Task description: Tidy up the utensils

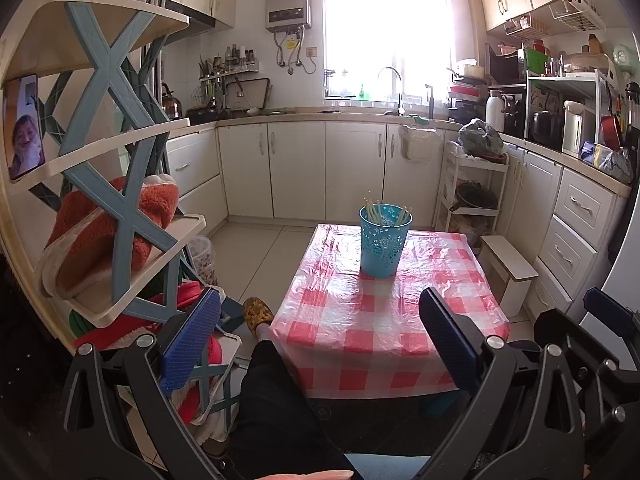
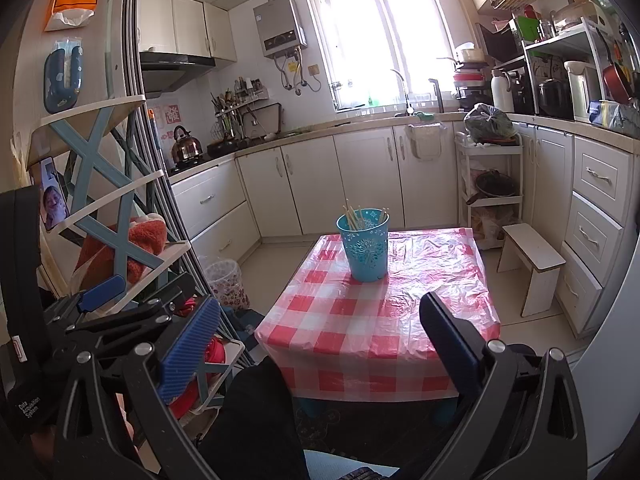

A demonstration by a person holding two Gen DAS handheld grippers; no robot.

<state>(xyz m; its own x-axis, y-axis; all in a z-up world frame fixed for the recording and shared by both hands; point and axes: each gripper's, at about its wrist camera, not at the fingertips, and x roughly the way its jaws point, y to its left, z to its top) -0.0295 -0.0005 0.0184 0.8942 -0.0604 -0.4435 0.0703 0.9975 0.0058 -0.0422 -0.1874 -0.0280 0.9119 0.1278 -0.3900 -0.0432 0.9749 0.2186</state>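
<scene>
A turquoise perforated cup [image 1: 383, 240] [image 2: 364, 246] stands upright near the far edge of a low table covered in red-and-white checked plastic [image 1: 384, 320] [image 2: 376, 320]. Several pale chopsticks [image 1: 374, 212] [image 2: 354, 216] stick up out of the cup. My left gripper [image 1: 320, 336] hangs open in front of the table's near edge, nothing between its blue pads. My right gripper [image 2: 316, 344] is open too, held well short of the cup with nothing in it. In the right wrist view, the left gripper [image 2: 120, 300] shows at the left.
A tiered blue-and-cream rack [image 1: 120, 184] with orange and red cloth stands left of the table. A person's dark-trousered leg [image 1: 272, 392] and patterned slipper [image 1: 258, 314] lie beside the table. A small white stool [image 2: 532, 268] sits right; kitchen cabinets [image 1: 296, 168] run behind.
</scene>
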